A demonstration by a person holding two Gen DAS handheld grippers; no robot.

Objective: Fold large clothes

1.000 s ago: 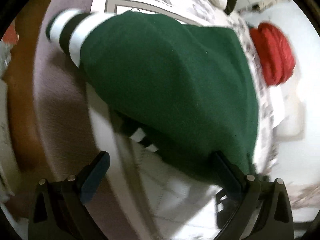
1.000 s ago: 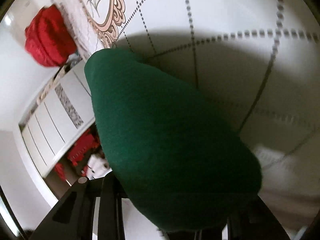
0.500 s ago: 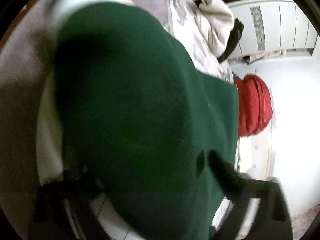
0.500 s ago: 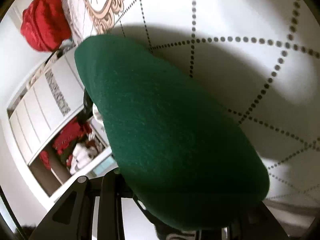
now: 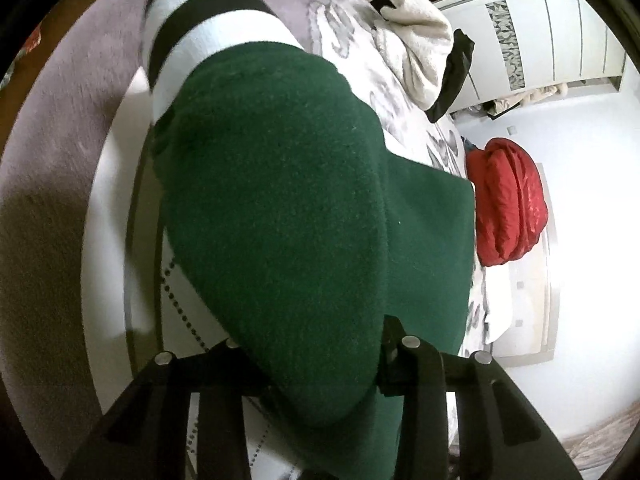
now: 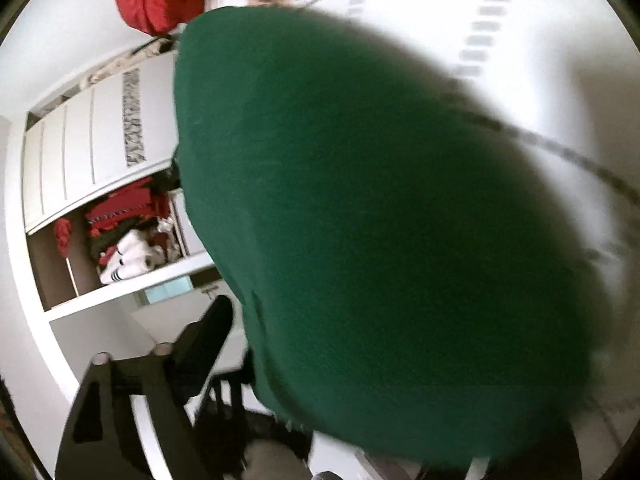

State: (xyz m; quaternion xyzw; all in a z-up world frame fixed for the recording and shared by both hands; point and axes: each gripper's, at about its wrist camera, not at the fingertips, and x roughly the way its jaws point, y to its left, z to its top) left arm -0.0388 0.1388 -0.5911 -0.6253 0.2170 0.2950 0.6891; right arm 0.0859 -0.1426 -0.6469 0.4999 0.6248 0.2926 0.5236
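While held up over bed, green garment drapes across both tongs; left tongs clamped on it; right tongs mostly hidden by cloth, state unclear. Red bundle beyond.

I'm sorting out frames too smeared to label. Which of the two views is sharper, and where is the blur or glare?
Left wrist view: sharper, green garment weave visible, wall at right washed out. Right wrist view: motion-blurred, garment edges and dotted bedspread lines smeared.
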